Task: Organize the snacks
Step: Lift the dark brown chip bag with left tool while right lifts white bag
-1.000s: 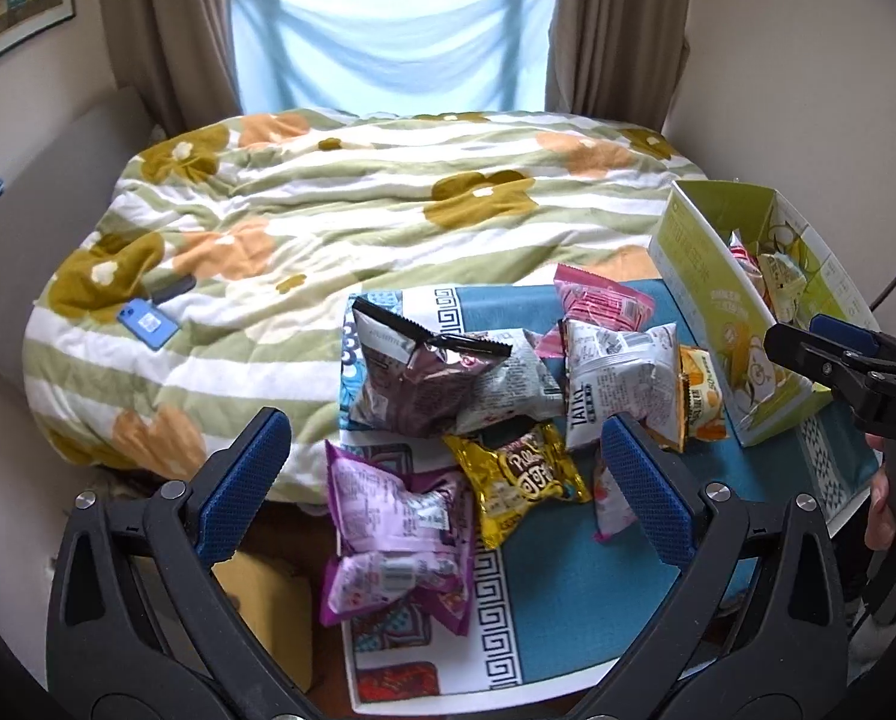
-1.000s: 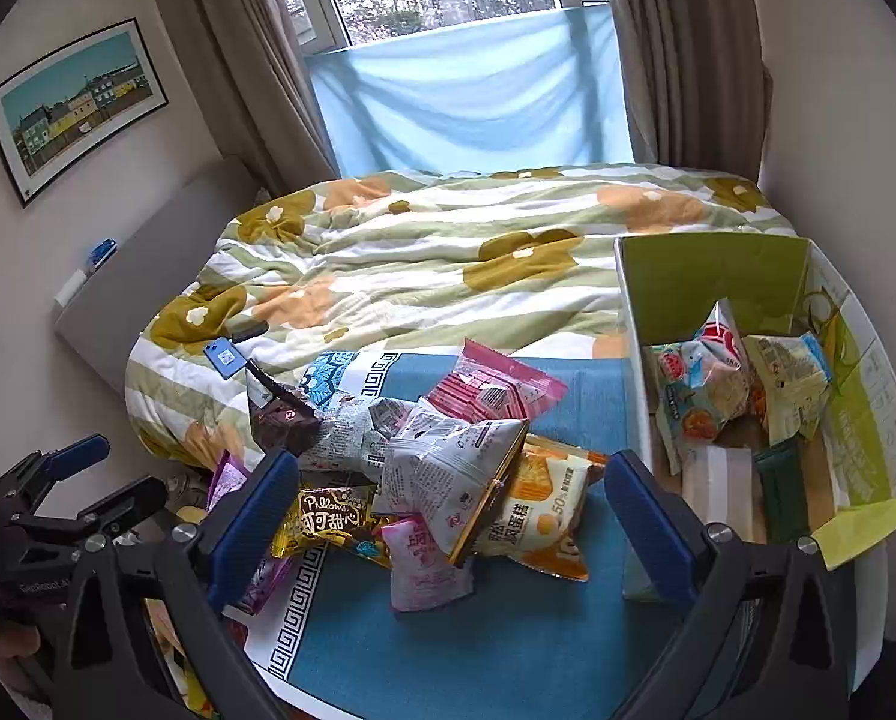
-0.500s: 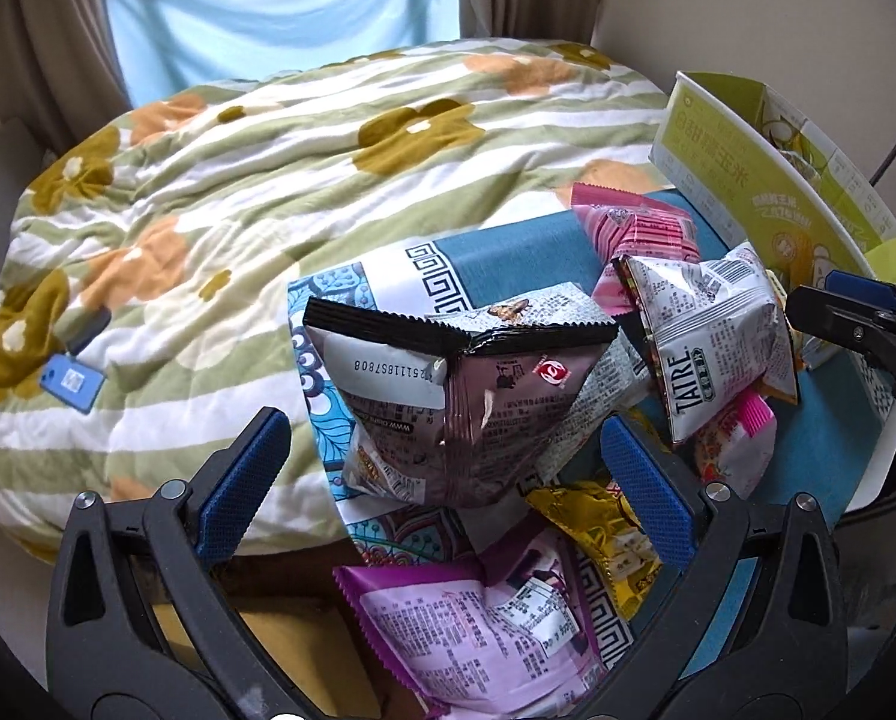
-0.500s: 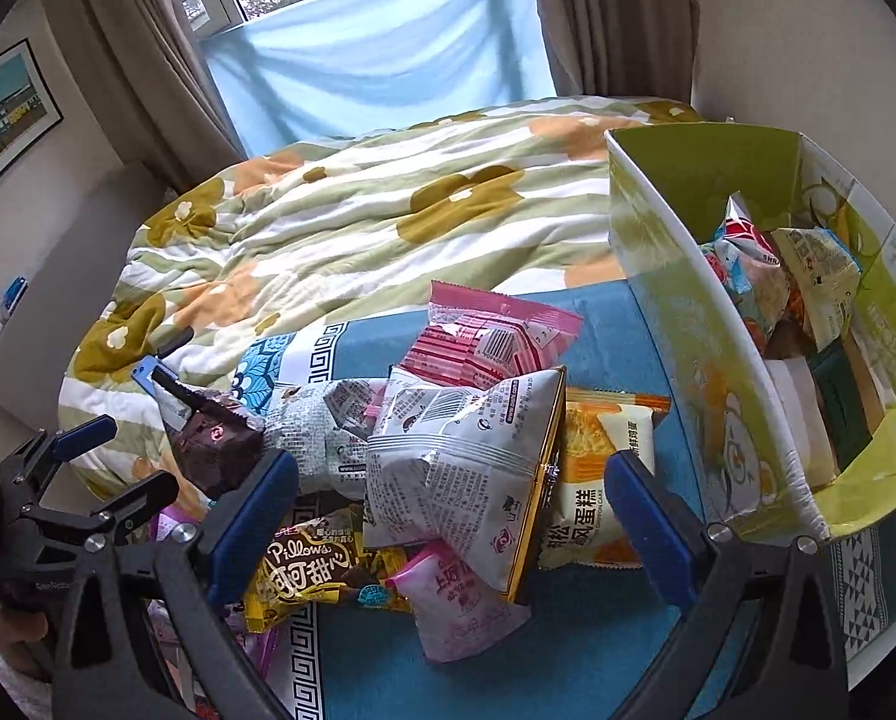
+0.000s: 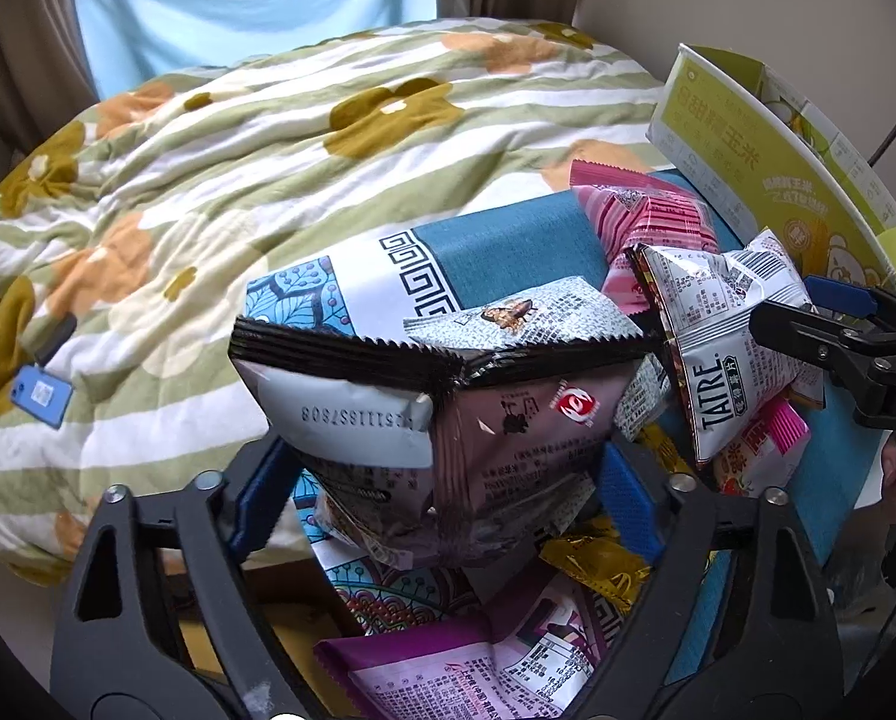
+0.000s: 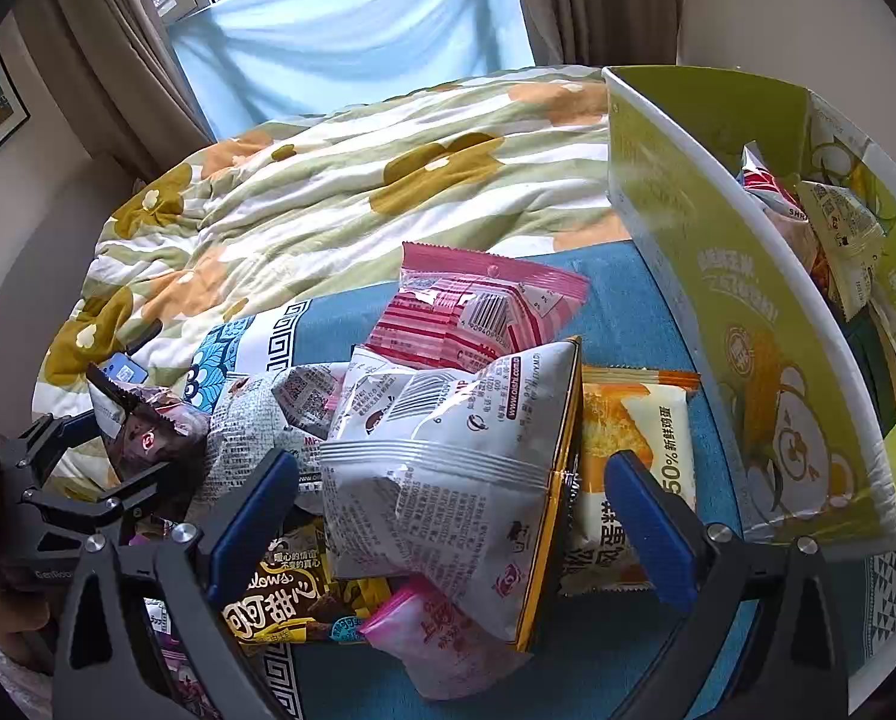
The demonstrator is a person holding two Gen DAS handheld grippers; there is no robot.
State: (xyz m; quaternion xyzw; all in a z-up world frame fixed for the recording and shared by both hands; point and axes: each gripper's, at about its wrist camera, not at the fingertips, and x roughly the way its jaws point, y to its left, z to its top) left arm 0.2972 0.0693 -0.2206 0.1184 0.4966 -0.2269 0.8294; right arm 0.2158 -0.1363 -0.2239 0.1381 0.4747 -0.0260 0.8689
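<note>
Crinkly brown-and-silver foil snack bag [image 5: 448, 438] sits upright on the heaped counter between my left gripper [image 5: 441, 489]'s closing jaws (light, slippery, crushable); I'd pinch its body. My right gripper [image 6: 451, 516] straddles a white puffed bag [image 6: 448, 480], unclenched.

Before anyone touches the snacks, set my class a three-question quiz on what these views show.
1. True or false: the green box already holds some packets.
2. Which thing lies between the fingers of the right gripper? A) the silver packet with a yellow edge; B) a blue bottle; C) a red apple.
3. What colour is the plain middle of the cloth that lies under the pink striped packet?

Key: 1 true; 2 A; 3 blue.
</note>
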